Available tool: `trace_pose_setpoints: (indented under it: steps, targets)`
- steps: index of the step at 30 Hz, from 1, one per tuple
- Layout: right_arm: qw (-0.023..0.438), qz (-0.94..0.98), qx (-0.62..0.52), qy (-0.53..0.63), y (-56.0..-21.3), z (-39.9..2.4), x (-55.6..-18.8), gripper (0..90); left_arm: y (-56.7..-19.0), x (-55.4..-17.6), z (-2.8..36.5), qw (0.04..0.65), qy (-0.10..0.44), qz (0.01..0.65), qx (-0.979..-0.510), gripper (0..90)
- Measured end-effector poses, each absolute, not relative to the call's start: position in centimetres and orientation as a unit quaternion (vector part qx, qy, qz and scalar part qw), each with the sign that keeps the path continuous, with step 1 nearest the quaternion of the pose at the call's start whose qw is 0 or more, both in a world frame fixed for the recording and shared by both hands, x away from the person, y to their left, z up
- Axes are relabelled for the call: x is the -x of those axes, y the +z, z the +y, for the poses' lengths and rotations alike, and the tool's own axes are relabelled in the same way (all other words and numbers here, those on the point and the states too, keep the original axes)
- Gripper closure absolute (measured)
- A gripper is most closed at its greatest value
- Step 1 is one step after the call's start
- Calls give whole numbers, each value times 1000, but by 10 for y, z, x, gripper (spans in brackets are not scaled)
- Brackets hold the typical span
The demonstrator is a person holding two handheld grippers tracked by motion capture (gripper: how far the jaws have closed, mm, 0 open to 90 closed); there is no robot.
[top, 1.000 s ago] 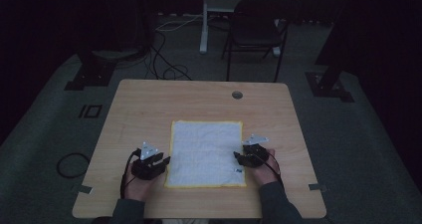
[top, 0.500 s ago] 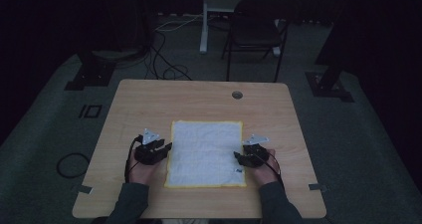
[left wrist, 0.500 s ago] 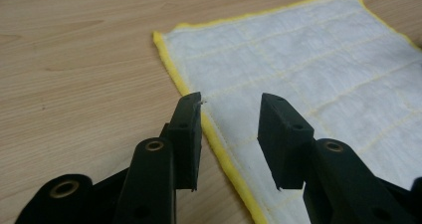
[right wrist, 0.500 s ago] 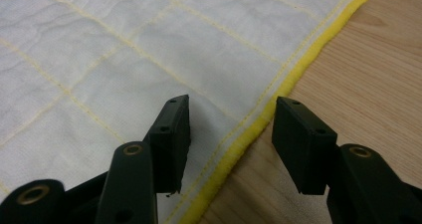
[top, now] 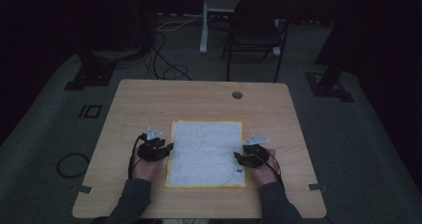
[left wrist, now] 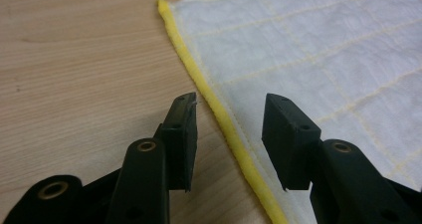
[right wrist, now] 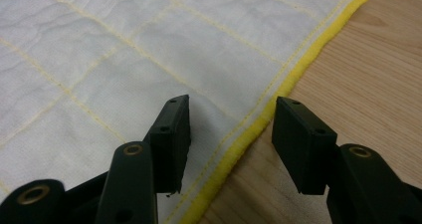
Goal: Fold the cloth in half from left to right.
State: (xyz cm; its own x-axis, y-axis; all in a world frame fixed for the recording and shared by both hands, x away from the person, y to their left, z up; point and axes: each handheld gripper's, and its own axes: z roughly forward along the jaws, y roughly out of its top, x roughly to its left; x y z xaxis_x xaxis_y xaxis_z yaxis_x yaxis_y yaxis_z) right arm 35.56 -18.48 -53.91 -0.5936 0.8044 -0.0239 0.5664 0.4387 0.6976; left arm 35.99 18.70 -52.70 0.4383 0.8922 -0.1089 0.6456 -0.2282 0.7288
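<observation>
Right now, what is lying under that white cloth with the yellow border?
The white cloth lies flat on the wooden table, whose bare top shows around all its edges. No bump shows in the cloth, but the table beneath it is covered, so anything thin there stays hidden.

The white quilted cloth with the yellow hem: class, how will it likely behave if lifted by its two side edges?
The white quilted cloth with the yellow hem lies flat with slight wrinkles on the wooden table, so it is probably floppy and would sag between grips. It looks thin, likely light. Pushed, it would probably bunch rather than slide whole.
</observation>
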Motion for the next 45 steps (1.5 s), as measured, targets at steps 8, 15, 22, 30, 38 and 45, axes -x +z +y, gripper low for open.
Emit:
trace_pose_setpoints:
  steps: [8,15,22,30,38,45]
  targets:
    - [182,829,-413,331,-539,-184,-355,494,-533,-362,184,356,166,506,-768,562]
    - [183,829,-413,330,-539,-184,-355,496,-538,-359,179,355,157,503,-772,568]
    - [182,828,-413,331,-539,-184,-354,497,-539,-354,167,364,149,490,-778,566]
    - [182,828,-414,332,-539,-184,-354,502,-539,-349,156,355,165,476,-788,572]
    - [182,827,-416,331,-539,-183,-353,503,-540,-345,153,352,169,474,-789,797]
    - [172,824,-422,337,-540,-186,-351,501,-540,-346,159,358,156,480,-786,856]
